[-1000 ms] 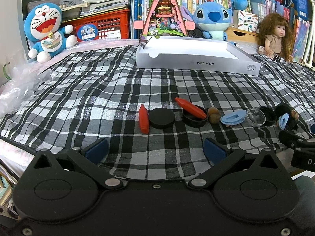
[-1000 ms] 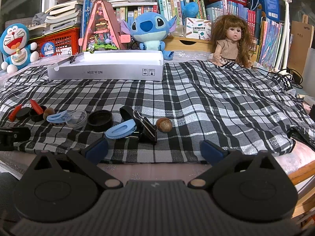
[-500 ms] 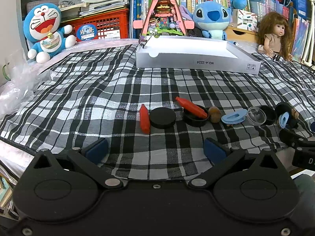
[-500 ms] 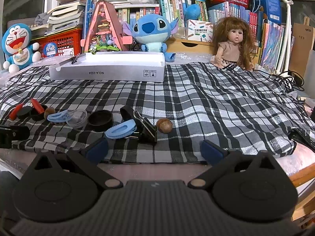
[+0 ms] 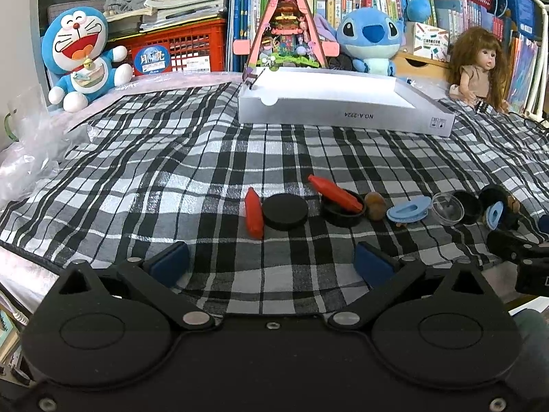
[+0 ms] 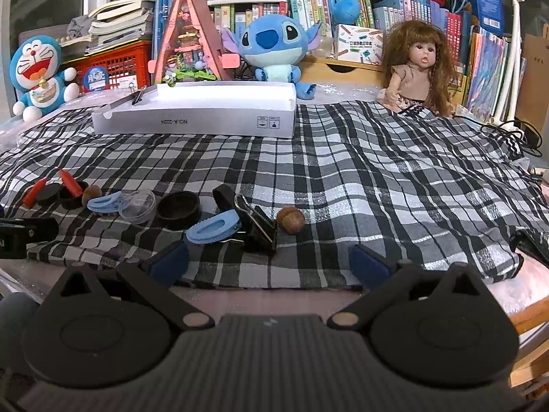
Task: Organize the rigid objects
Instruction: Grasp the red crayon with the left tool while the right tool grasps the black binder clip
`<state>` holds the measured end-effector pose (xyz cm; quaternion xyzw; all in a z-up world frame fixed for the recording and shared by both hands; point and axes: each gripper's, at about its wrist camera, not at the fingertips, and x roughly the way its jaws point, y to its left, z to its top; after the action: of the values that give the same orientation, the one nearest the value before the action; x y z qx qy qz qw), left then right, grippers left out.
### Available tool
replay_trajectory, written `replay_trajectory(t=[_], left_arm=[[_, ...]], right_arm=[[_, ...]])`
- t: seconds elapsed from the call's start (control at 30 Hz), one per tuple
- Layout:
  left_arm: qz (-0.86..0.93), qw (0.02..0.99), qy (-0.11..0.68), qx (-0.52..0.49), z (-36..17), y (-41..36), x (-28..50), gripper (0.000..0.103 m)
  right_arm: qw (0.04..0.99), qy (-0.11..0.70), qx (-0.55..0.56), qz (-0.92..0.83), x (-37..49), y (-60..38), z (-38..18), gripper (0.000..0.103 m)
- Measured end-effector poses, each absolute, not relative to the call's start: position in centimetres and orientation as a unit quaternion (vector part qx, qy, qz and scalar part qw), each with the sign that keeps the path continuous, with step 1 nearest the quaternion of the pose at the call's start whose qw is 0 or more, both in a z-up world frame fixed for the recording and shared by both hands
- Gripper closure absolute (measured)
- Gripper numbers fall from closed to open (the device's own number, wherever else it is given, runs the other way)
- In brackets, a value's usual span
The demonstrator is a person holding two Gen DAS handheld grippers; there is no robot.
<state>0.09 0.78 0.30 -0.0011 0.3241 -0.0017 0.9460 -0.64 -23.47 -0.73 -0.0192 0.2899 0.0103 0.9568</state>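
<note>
Small rigid items lie in a row on the plaid cloth. In the left wrist view: a red stick [image 5: 253,213], a black disc [image 5: 285,211], a black cap [image 5: 343,210] with a second red stick [image 5: 334,189] across it, a brown nut [image 5: 375,201], a blue clip [image 5: 408,209]. My left gripper [image 5: 271,264] is open and empty just short of them. In the right wrist view: a blue clip [image 6: 212,228], a black binder clip [image 6: 255,228], a brown nut [image 6: 290,219], a black cup [image 6: 178,205]. My right gripper [image 6: 267,262] is open and empty, near the binder clip.
A white shallow box [image 5: 339,106] stands at the back of the cloth, also in the right wrist view [image 6: 195,113]. Plush toys, a doll [image 6: 420,68], a red crate and books line the far side. The cloth's front edge lies just under both grippers.
Both grippers have crept slightly forward toward the row of items and stay open. No object has moved.
</note>
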Motion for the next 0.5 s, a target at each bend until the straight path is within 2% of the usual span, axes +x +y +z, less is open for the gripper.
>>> replay_trajectory(t=[0.13, 0.27, 0.3, 0.37, 0.5], left_arm=[[0.005, 0.952, 0.307, -0.006, 0.7, 1.5, -0.1, 0.014], [0.014, 0.957, 0.288, -0.001, 1.2, 2.2, -0.2, 0.022], [0.015, 0.959, 0.285, 0.003, 1.3, 2.4, -0.1, 0.029], [0.017, 0.959, 0.281, 0.005, 1.5, 2.7, -0.1, 0.038], [0.017, 0.958, 0.285, -0.012, 1.5, 3.4, 0.2, 0.056]], right_arm=[[0.961, 0.275, -0.026, 0.022, -1.0, -23.4, -0.4, 0.0], [0.964, 0.263, -0.014, 0.026, -1.2, -23.9, 0.3, 0.006], [0.965, 0.261, -0.012, 0.025, -1.2, -24.0, 0.4, 0.009], [0.965, 0.259, -0.014, 0.025, -1.4, -24.1, 0.6, 0.016], [0.964, 0.263, -0.019, 0.025, -1.5, -24.1, 0.6, 0.038]])
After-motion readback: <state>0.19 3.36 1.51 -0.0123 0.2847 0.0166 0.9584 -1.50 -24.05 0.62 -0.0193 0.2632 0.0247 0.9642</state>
